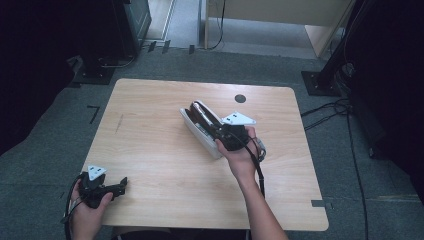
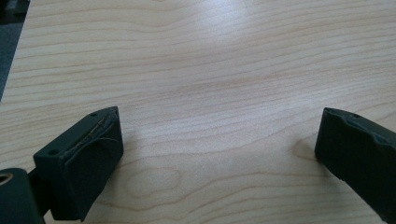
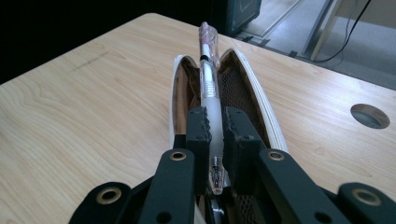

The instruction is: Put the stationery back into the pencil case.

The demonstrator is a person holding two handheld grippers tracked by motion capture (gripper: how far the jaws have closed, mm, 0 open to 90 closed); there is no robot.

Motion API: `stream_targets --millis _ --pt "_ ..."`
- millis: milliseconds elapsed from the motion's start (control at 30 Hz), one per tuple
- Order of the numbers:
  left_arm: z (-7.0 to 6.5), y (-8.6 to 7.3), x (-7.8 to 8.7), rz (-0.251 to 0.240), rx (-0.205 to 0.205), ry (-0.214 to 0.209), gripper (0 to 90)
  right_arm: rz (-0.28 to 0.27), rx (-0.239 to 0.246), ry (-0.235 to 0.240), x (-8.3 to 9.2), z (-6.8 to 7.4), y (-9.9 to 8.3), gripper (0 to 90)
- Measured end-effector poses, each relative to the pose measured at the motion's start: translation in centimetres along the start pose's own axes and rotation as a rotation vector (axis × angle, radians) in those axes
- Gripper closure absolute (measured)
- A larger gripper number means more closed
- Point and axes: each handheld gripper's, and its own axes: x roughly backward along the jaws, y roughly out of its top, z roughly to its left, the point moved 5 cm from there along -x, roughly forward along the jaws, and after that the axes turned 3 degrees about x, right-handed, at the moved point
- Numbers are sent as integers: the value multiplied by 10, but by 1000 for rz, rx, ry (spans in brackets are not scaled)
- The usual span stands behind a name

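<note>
A white pencil case lies unzipped near the middle of the wooden table, its brown inside showing. My right gripper is shut on a clear pen with a pinkish cap end, held lengthwise just over the case's mouth. Seen from above, that gripper sits over the case's near end, a hand behind it. My left gripper rests at the table's front left corner, and its jaws stand wide open over bare wood.
A round cable hole pierces the table at the back right. Dark stands and cables surround the table on the carpet. Wide bare wood lies left of the case.
</note>
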Motion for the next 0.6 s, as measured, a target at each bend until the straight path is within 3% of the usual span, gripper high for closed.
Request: stream_targets --millis 300,600 --pt "0 0 0 0 -1 0 12 75 0 -16 -27 -6 -4 813" --pt "0 0 0 -1 0 0 12 83 3 -11 -41 2 -1 818"
